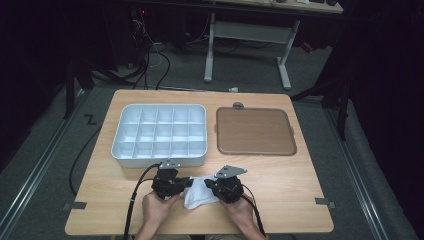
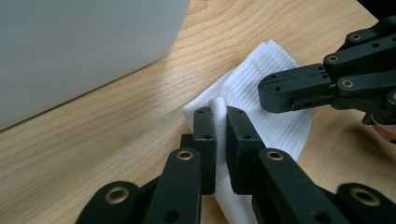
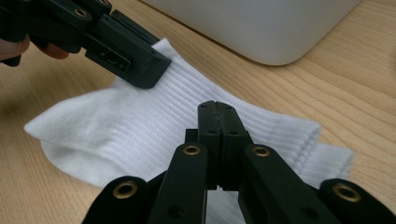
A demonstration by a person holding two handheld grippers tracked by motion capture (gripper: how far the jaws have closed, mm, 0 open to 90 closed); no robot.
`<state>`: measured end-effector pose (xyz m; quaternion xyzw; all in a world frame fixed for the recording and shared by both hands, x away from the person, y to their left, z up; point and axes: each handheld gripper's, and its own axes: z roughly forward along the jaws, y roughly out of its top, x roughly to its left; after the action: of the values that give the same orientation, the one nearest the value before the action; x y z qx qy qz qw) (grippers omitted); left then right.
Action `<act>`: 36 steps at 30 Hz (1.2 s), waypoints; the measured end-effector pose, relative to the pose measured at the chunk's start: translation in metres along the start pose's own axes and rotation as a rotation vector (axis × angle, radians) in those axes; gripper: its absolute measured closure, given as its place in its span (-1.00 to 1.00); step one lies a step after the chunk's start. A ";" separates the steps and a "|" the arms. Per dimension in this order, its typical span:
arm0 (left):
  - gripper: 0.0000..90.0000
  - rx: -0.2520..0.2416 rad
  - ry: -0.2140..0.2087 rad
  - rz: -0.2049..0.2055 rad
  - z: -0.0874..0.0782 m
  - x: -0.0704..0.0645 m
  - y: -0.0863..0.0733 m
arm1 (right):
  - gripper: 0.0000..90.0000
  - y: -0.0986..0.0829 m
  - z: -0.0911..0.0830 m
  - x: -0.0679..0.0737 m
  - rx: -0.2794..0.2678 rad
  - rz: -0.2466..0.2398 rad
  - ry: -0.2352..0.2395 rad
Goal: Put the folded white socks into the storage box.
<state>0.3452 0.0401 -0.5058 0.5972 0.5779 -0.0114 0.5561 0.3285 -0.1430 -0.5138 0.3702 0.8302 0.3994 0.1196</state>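
The white compartment tray (image 1: pixel 159 134) at far left sits with its cells bare, and the brown tray (image 1: pixel 255 131) to its right holds nothing. Near the table's (image 1: pixel 300 185) front edge lies a white sock (image 1: pixel 199 194) between both grippers. The left gripper (image 2: pixel 221 133) pinches a fold of sock. The right gripper (image 3: pixel 218 122) has its jaws pressed together above the ribbed fabric, gripping nothing visible.
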 end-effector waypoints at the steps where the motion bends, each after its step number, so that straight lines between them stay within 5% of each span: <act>1: 0.86 -0.001 -0.001 -0.005 0.000 0.000 0.000 | 1.00 0.000 0.001 0.000 0.002 0.006 0.003; 8: 0.86 -0.008 -0.020 0.002 -0.008 -0.003 -0.002 | 1.00 -0.006 0.009 0.004 0.047 0.003 0.009; 10: 0.86 -0.007 -0.048 -0.033 -0.010 -0.003 0.002 | 1.00 -0.006 0.011 0.006 0.048 0.008 0.012; 19: 0.88 -0.015 -0.076 -0.070 -0.015 -0.001 0.010 | 1.00 -0.002 0.017 0.015 0.061 -0.060 0.013; 36: 0.89 -0.040 -0.120 -0.101 -0.015 0.003 0.018 | 1.00 0.011 0.037 0.022 0.057 -0.046 0.072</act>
<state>0.3497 0.0576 -0.4906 0.5544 0.5731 -0.0634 0.6002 0.3372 -0.1011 -0.5273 0.3394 0.8534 0.3857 0.0882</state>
